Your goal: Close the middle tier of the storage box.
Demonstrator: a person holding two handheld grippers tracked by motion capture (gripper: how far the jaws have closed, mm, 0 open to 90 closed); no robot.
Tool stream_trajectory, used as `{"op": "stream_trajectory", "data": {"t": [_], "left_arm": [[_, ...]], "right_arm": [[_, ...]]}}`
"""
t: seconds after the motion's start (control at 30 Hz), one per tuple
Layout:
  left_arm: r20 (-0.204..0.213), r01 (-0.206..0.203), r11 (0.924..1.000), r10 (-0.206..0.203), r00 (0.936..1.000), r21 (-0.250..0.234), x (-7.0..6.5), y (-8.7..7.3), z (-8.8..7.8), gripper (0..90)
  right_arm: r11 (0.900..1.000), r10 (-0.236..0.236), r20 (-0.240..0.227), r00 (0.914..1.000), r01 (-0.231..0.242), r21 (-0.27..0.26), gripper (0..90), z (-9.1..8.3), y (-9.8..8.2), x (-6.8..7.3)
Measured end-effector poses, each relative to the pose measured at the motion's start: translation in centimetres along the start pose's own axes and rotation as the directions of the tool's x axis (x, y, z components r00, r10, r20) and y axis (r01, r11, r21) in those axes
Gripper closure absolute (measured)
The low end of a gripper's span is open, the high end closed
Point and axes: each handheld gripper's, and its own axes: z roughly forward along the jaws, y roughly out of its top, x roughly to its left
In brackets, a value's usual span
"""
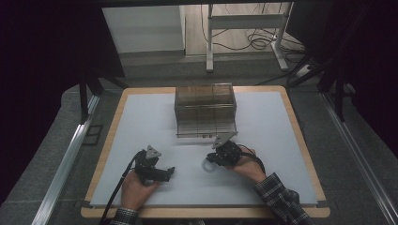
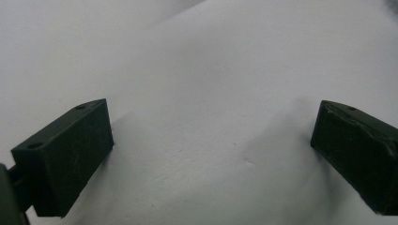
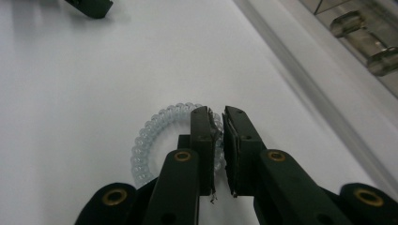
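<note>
Hair tie [image 3: 155, 136] clear, pale blue. Grippers black: left [image 1: 162, 174], right [image 3: 219, 140]. Mat [image 1: 141, 126] white; box [image 1: 205, 108] smoky brown; sleeve [image 1: 281, 201] plaid.

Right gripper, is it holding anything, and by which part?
Yes. The right gripper is shut on the clear coil hair tie, pinching one side of its ring between the jaws. The left gripper is open, holding nothing.

We see a clear spiral hair tie [image 3: 155, 136], pale bluish coils in a ring, lying flat on the white table [image 3: 70, 93], near the front of the box [image 1: 205, 108]. Its right side sits pinched between the right gripper's [image 3: 219, 140] jaws.
</note>
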Motion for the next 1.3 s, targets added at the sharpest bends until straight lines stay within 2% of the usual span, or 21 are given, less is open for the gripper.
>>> {"op": "stream_trajectory", "data": {"t": [0.2, 0.9, 1.3], "left_arm": [[0.000, 0.000, 1.0000, 0.000, 1.0000, 0.000, 0.0, 0.0, 0.0, 0.0], [0.000, -0.001, 1.0000, 0.001, 1.0000, 0.000, 0.0, 0.0, 0.0, 0.0], [0.000, -0.003, 1.0000, 0.003, 1.0000, 0.000, 0.0, 0.0, 0.0, 0.0]], "right_arm": [[0.999, 0.019, 0.002, 0.9998, -0.019, -0.029, 80.9, -0.7, 0.1, -0.4], [0.994, 0.026, 0.030, 0.9992, -0.023, -0.110, 80.9, -2.1, 1.2, -1.3], [0.990, 0.040, 0.045, 0.9982, -0.033, -0.137, 80.9, -2.6, 1.8, -1.8]]}}
